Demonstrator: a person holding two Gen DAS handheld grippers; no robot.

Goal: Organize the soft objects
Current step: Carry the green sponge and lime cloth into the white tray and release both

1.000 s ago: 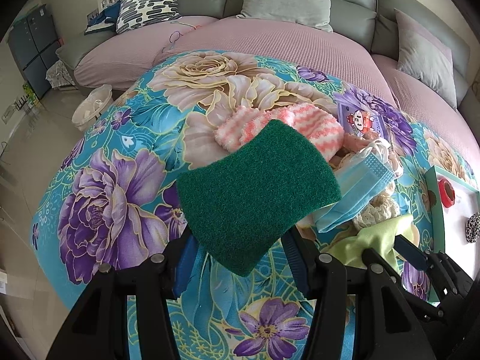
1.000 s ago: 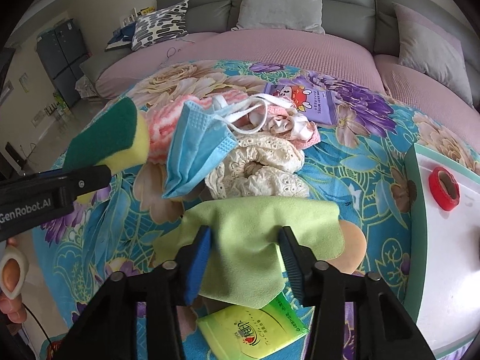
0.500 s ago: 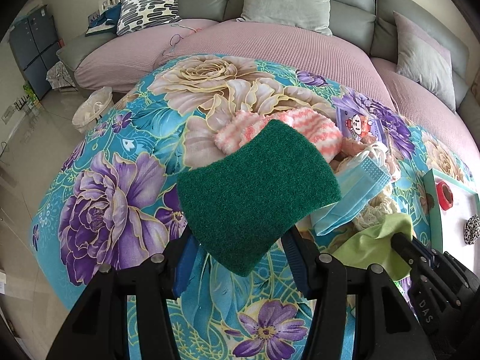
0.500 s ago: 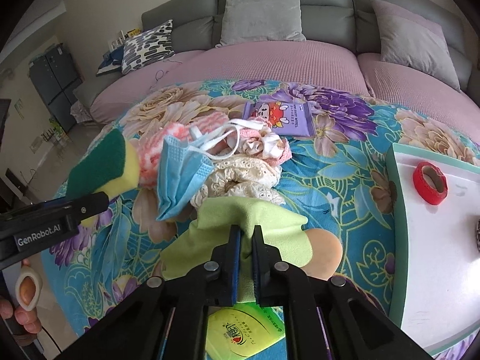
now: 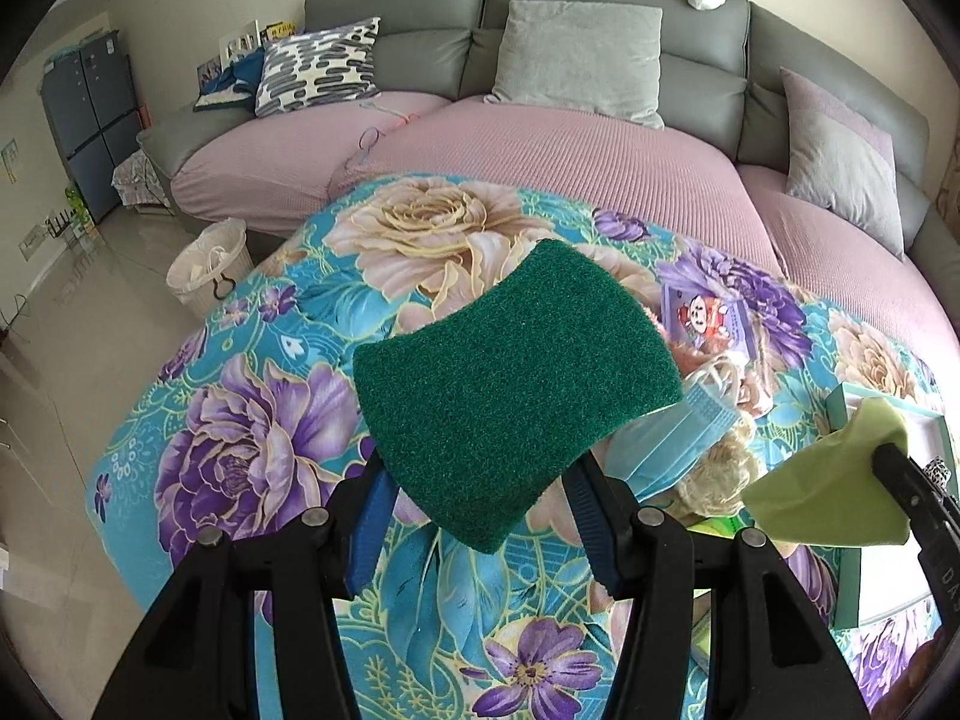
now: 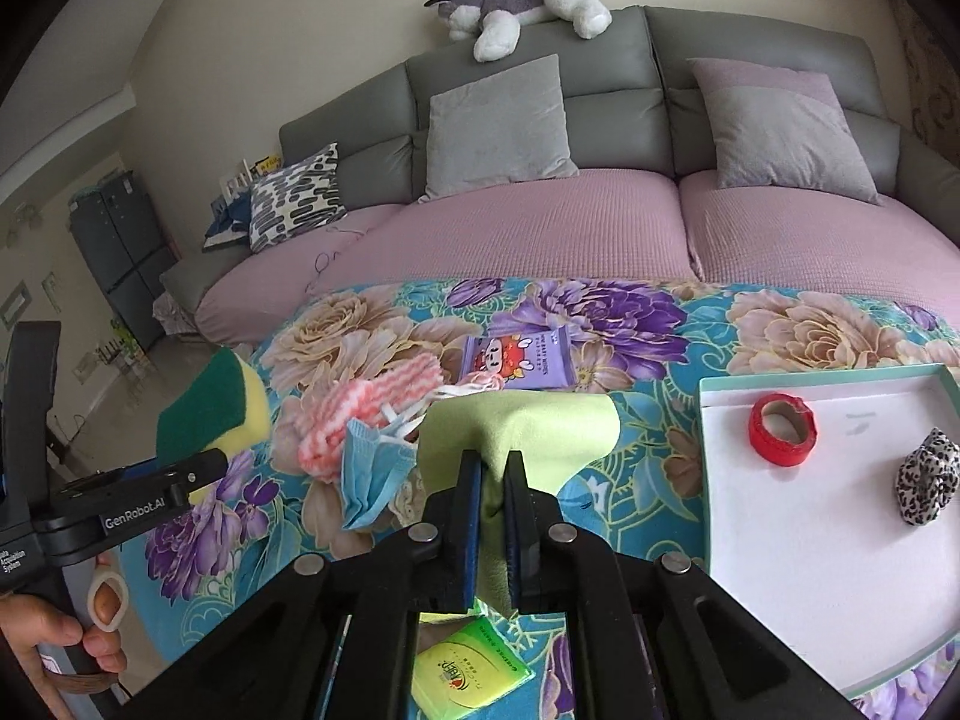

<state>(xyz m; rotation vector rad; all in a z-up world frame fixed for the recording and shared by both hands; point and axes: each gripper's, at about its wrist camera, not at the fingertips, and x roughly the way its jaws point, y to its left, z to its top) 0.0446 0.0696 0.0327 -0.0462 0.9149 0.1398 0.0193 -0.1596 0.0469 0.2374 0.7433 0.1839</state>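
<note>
Right gripper (image 6: 493, 483) is pinched on the green cloth (image 6: 522, 426), lifted beside the tray (image 6: 780, 546); left gripper (image 5: 480, 516) grips the sponge (image 5: 510, 396). I'd lower the cloth flat before letting go.

A long grey sofa (image 6: 600, 138) curves across the back of the room, its seats under a mauve ribbed cover (image 6: 540, 240). Two plain grey cushions (image 6: 498, 126) lean against the backrest, and a black-and-white patterned cushion (image 6: 297, 195) sits at the left end. On top of the backrest sprawls a grey and white plush dog (image 6: 522, 0). The wall (image 6: 270, 48) behind is cream, evenly lit by daylight. Off to the left stands a dark blue-grey cabinet (image 5: 90, 120) on a glossy pale tiled floor (image 5: 72, 348), which throws back soft reflections. A white wicker basket (image 5: 210, 267) stands on that floor beside the sofa. In front, a turquoise floral cloth (image 5: 252, 396) covers the table.
</note>
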